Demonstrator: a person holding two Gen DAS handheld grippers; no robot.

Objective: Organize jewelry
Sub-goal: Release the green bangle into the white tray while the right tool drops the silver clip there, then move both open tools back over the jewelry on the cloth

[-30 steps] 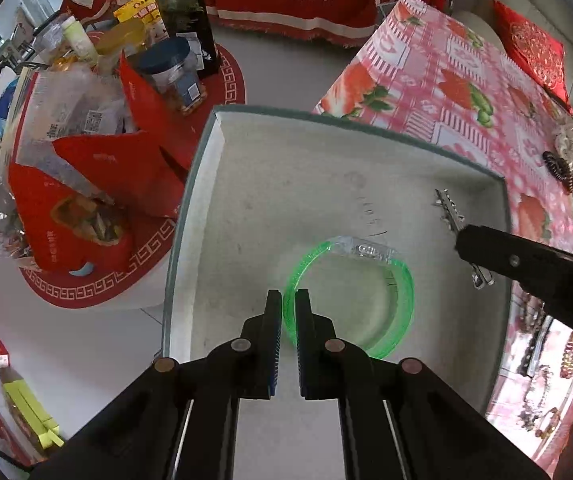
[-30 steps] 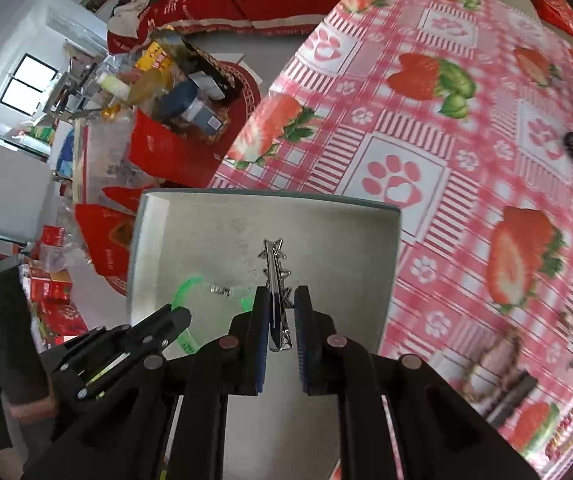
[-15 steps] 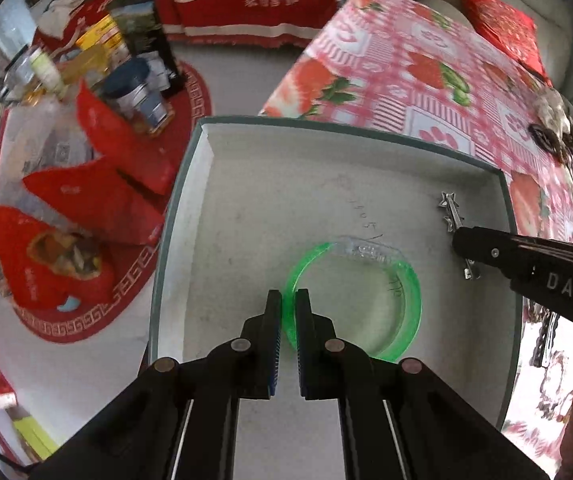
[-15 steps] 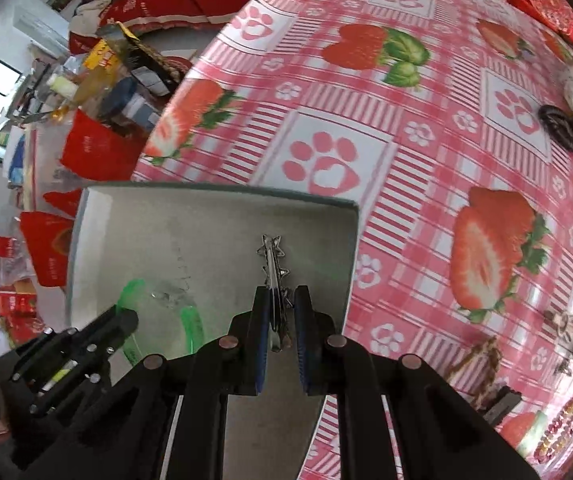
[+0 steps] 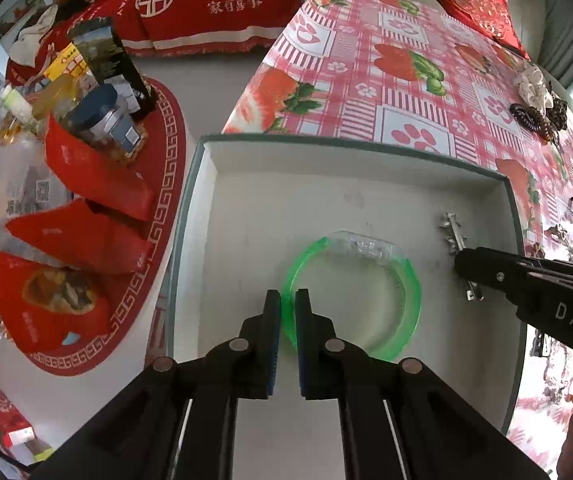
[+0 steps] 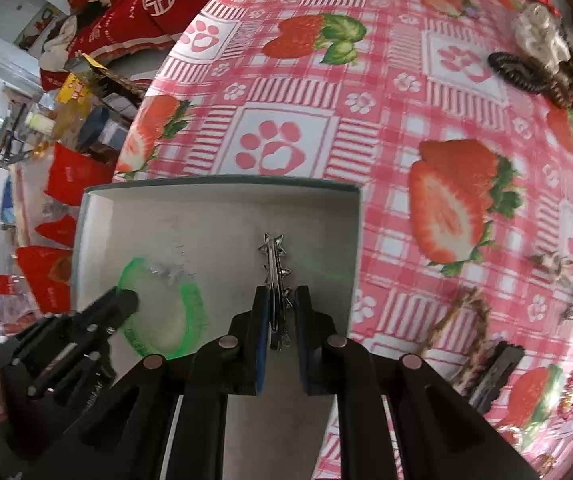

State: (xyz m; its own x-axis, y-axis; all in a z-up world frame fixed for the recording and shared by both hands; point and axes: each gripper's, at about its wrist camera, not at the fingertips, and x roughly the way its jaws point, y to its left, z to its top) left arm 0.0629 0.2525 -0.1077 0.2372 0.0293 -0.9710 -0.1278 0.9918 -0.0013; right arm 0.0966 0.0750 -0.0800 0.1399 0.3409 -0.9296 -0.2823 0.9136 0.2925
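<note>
At the bottom centre of the left wrist view, the left gripper (image 5: 284, 300) pinches the near-left rim of the green bangle (image 5: 406, 280), which lies inside the grey tray (image 5: 206, 216) in the middle of the frame. In the right wrist view the right gripper (image 6: 278, 300) is clamped on the silver hair clip (image 6: 272, 264); the clip's long axis runs straight ahead along the fingers, up the frame, over the tray floor near its right wall. Whether either piece touches the floor I cannot tell. The clip's near end is hidden between the pads. Farther off, loose jewellery on the strawberry tablecloth (image 6: 286, 80) is blurred and partly cut off.
</note>
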